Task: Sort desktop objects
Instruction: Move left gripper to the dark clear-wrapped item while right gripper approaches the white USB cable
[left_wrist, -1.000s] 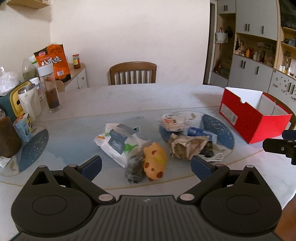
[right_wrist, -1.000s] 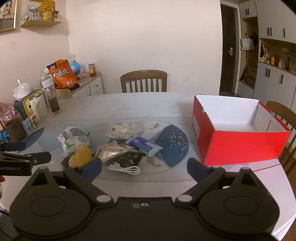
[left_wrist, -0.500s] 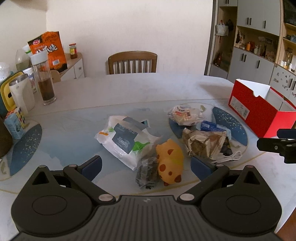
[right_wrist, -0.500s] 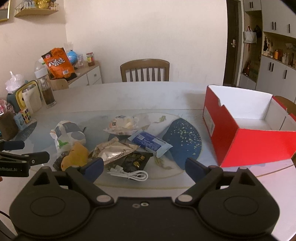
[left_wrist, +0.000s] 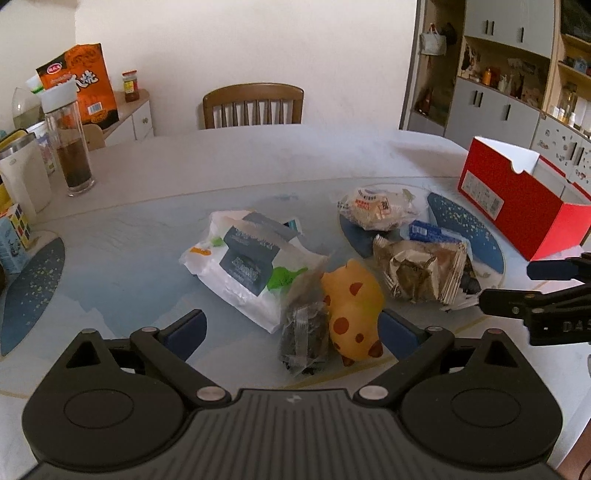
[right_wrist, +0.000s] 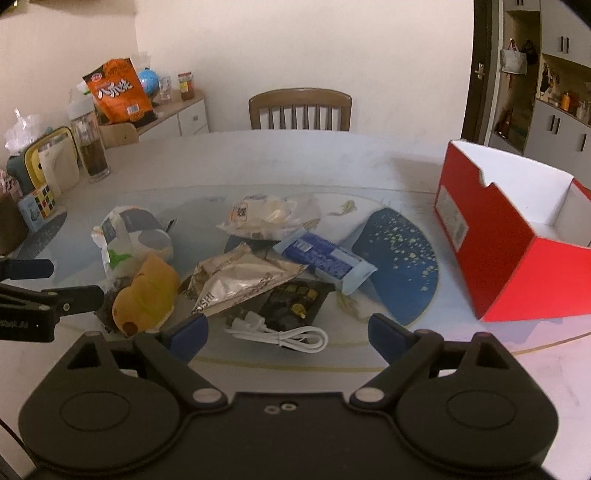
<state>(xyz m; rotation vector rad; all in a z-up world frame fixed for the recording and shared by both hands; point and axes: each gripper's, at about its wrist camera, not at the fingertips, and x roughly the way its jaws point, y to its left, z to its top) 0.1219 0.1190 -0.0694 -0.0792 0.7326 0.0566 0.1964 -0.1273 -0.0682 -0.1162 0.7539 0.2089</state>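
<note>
Marble tabletop (right_wrist: 295, 158) carries a heap of packets, with the yellow spotted toy (left_wrist: 352, 306) at its near edge. Left gripper (left_wrist: 291, 332) and right gripper (right_wrist: 286, 332) both hover spread apart and empty, the red box (right_wrist: 491, 236) well right of the toy.

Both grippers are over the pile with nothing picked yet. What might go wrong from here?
1. The yellow toy lies against a dark wrapped packet; the left gripper, jaws open, might catch both.
2. The white cable lies partly on the black packet; the right gripper could drag one with the other.
3. The grippers are close together and might collide.
</note>
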